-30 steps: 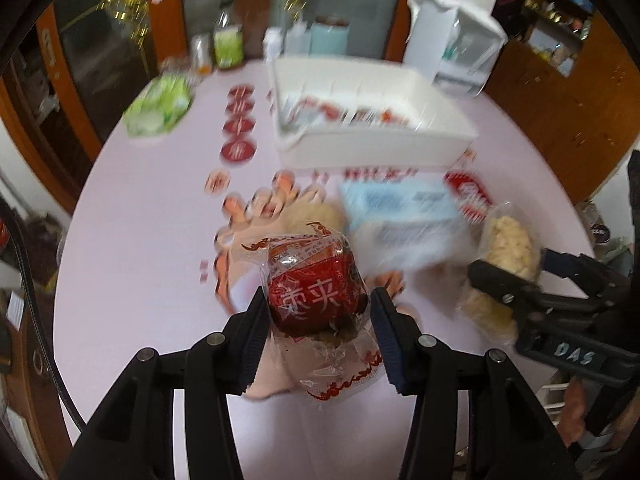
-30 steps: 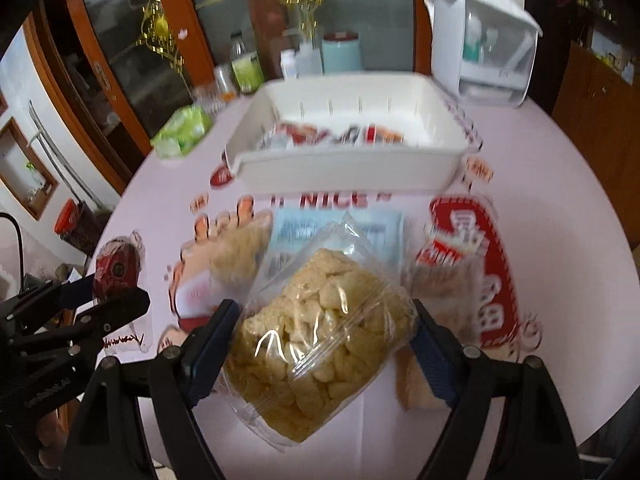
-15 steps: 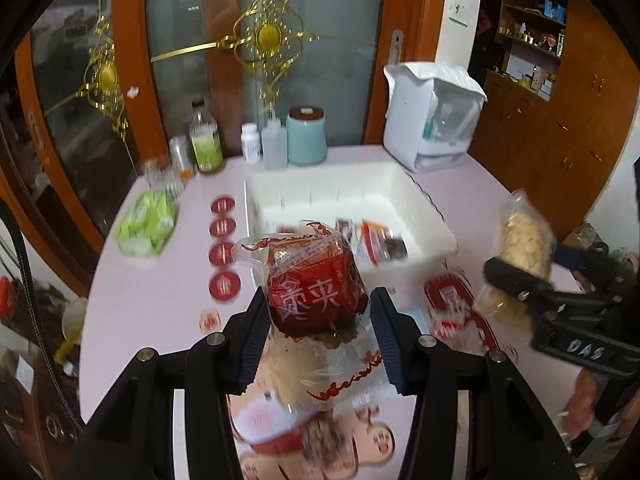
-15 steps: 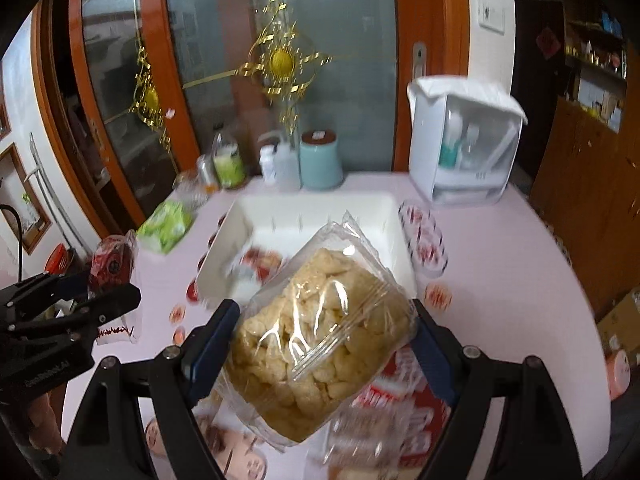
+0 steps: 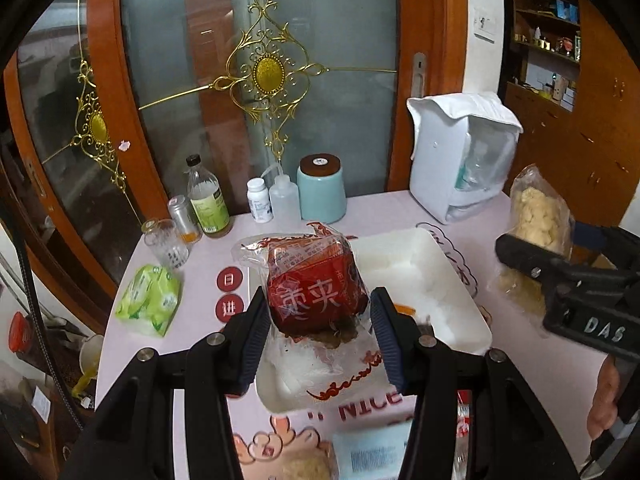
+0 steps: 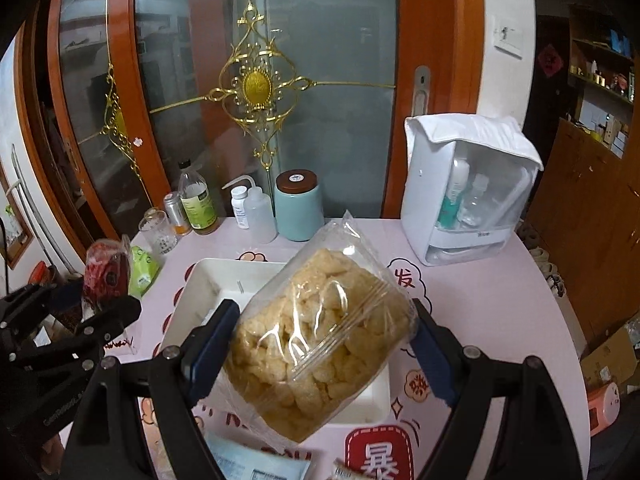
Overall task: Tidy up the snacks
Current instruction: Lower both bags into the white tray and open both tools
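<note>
My left gripper [image 5: 318, 320] is shut on a red snack pack in clear wrap [image 5: 314, 288], held in the air above the white tray [image 5: 452, 280]. My right gripper [image 6: 320, 348] is shut on a clear bag of pale yellow puffed snacks [image 6: 320, 336], held over the same white tray [image 6: 208, 280]. In the left wrist view the right gripper [image 5: 560, 256] with its snack bag [image 5: 536, 212] shows at the right. In the right wrist view the left gripper [image 6: 92, 304] with the red pack [image 6: 106, 272] shows at the left. Most of the tray's inside is hidden behind the packs.
At the table's far edge stand a teal canister [image 5: 322, 188], bottles [image 5: 206, 200], a glass [image 5: 166, 244] and a white box with toiletries [image 6: 468, 188]. A green tissue pack [image 5: 150, 300] lies left of the tray. More snack packets [image 5: 364, 456] lie on the near table.
Both grippers have risen and moved forward with their packs, from over the near table to above the white tray. The glass door and far items have come into view.
</note>
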### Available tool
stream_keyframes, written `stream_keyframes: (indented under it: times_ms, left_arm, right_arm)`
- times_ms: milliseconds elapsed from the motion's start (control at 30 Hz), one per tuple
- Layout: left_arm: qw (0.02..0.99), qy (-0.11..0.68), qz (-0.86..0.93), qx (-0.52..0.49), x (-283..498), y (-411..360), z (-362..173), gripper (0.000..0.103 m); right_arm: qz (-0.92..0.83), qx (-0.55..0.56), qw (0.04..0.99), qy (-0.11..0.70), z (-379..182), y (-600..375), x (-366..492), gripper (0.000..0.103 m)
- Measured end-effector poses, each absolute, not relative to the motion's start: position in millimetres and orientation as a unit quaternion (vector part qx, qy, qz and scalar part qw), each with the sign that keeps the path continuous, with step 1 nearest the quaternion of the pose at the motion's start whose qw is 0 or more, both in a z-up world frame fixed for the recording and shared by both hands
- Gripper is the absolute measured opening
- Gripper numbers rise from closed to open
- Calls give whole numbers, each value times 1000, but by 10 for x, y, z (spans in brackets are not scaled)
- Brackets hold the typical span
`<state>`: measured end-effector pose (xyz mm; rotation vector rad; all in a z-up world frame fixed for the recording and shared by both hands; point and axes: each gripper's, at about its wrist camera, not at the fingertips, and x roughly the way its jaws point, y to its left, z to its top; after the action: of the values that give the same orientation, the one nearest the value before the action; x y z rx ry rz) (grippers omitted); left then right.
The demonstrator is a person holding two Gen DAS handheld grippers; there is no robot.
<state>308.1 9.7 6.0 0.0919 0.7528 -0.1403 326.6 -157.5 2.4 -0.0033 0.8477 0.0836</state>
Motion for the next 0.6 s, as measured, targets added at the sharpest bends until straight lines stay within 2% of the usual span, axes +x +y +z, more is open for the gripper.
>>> stream_keyframes:
  times_ms: [233,333,367,400,433,467,600]
  left_arm:
    - [924,375,-58,44,3412,5,-105,49]
    - [923,380,-43,50,3510,-10,-192,55]
    - [923,379,-31,53,3538,-6,-217,64]
    - [923,379,-25,54,3557,3,-235,87]
    - [923,380,-24,51,3572,17,-247,96]
    - [924,378,-26,44,3576,37,-250,102]
    - [925,376,-31,45,3560,79,-248,102]
  right_arm:
    - [47,-7,892,449,-380,-1514,3590,85]
    - [62,-5,880,470,-539,-1489,3672,85]
    - [68,-2,875,480,-604,-1482,3700,86]
    - [72,-1,872,484,-645,-1477,3712,86]
    - [74,-1,871,486,-678,-1473,3718,86]
    - [73,-4,870,487,-715,-1465,3722,87]
    - [72,-1,878,473,-708,-1469,3681,97]
